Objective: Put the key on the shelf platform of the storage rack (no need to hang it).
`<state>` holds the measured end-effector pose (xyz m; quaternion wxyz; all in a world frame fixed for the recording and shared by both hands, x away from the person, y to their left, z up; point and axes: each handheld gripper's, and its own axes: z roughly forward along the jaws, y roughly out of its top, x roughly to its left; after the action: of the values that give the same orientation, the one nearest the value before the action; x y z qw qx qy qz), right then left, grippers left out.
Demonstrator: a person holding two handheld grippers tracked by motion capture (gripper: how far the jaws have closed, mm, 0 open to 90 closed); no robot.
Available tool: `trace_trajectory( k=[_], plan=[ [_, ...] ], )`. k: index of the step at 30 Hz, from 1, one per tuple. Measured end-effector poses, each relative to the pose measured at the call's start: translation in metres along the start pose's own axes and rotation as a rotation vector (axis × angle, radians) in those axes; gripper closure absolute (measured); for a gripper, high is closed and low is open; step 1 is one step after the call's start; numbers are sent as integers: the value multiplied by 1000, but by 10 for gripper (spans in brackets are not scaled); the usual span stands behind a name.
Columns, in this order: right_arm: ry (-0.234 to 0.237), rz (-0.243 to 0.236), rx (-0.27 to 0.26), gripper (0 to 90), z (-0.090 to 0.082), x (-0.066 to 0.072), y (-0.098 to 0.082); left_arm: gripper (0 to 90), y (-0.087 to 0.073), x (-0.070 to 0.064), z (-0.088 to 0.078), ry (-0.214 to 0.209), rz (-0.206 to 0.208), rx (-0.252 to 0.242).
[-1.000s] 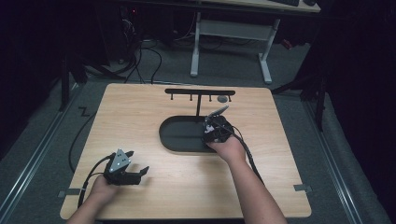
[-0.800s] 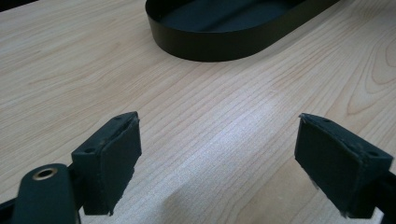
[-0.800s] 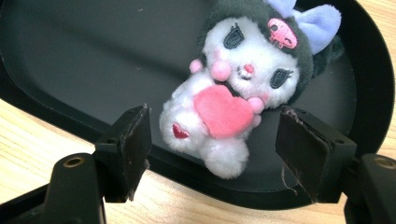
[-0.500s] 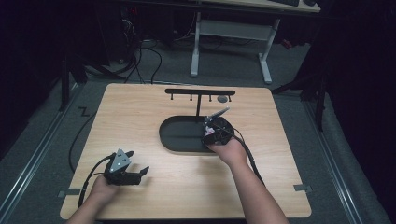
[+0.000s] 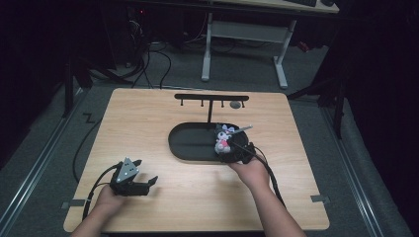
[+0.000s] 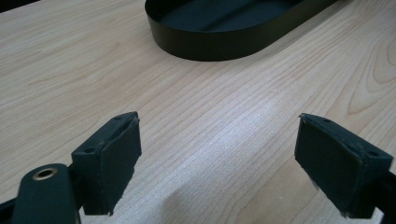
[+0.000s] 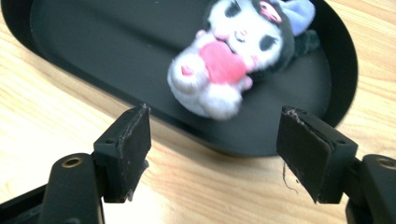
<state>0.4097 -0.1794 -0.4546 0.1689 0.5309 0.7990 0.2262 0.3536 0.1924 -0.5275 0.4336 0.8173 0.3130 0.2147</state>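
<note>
A small black-and-white plush toy [image 5: 222, 139] with a pink heart lies in the right end of a black oval tray [image 5: 188, 144]. In the right gripper view the plush toy [image 7: 233, 60] rests on the tray floor [image 7: 93, 51], beyond the jaws and blurred. My right gripper [image 5: 231, 152] [image 7: 215, 144] hovers at the tray's near right rim, open, with nothing between its pads. My left gripper [image 5: 147, 172] [image 6: 219, 154] rests low over the bare wood at the front left, open and empty, facing the tray wall [image 6: 210, 44].
A black T-shaped rack with small hooks [image 5: 211, 97] stands behind the tray, with a small grey round thing [image 5: 235, 104] under its right end. Cables trail from both grippers towards the table's front edge. A white-legged desk stands beyond the table.
My right gripper has drawn back from over the tray's right end towards the near edge, uncovering the plush toy in the tray. The left gripper has stayed put.
</note>
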Motion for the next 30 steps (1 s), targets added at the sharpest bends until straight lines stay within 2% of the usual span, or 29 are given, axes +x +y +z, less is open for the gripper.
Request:
trace_trajectory(
  k=[8, 13, 20, 24, 25, 29, 30],
  plan=[
    [12, 21, -59, 268, -7, -12, -35, 154, 0, 0, 0, 1, 1, 3],
    [15, -2, -104, 267, -12, -14, -58, 154, 0, -1, 0, 2, 6, 8],
    [-4, -38, -190, 253, -18, -4, -93, 154, 0, -2, 0, 5, 13, 6],
    [26, 8, -255, 253, -20, 1, -113, 154, 0, -1, 0, 6, 11, 5],
    [27, 7, -268, 252, -19, 3, -118, 154, 0, -1, 0, 6, 11, 5],
    [-11, 6, -326, 251, -17, 8, -143, 154, 0, -1, 0, 3, 8, 3],
    [-11, 11, -310, 251, -17, 9, -146, 154, 0, -1, 0, 2, 9, 4]
  ],
)
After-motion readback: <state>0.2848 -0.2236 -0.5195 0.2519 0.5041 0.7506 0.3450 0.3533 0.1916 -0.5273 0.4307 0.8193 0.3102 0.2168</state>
